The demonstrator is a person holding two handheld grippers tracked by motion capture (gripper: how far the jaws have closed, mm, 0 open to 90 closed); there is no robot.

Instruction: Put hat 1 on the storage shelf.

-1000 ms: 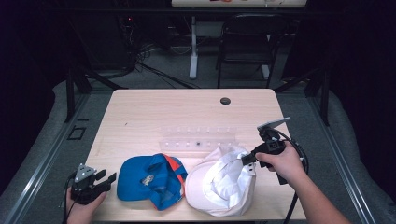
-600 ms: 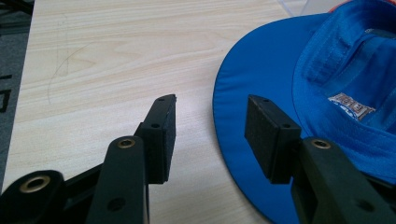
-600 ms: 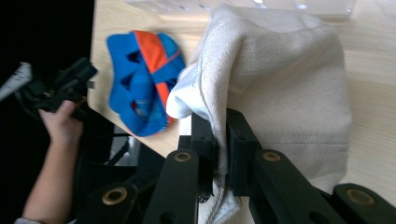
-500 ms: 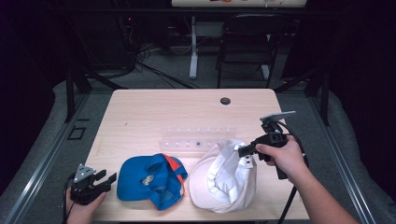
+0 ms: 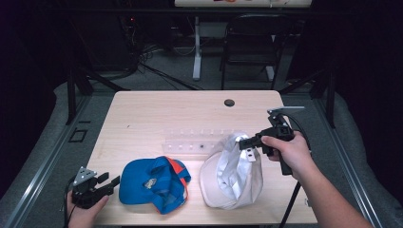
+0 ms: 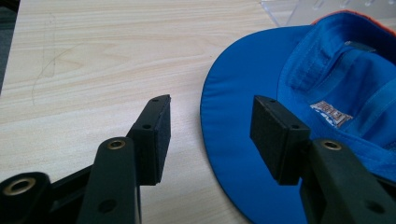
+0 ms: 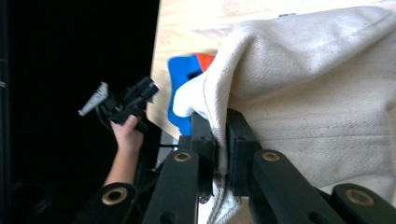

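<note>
A cream-white cap [image 5: 232, 176] lies at the table's front right, its back edge lifted. My right gripper [image 5: 246, 141] is shut on that edge; the cream cloth [image 7: 327, 88] is pinched between the two jaws. A blue and orange cap [image 5: 153, 184] lies upside down at the front middle, its blue brim [image 6: 238, 154] toward my left gripper. My left gripper [image 5: 108, 182] stands open at the front left corner, low over the table, with the brim's edge between its pads [image 6: 154, 135] but untouched.
A clear plastic rack [image 5: 196, 141] with a row of pegs lies flat mid-table, just behind the caps. A small dark round hole [image 5: 229, 102] marks the far side of the wooden table [image 5: 157, 114]. Chairs and cables stand beyond the far edge.
My right gripper has risen and moved right and back, pulling the white cap's edge up with it. The left gripper has stayed put.
</note>
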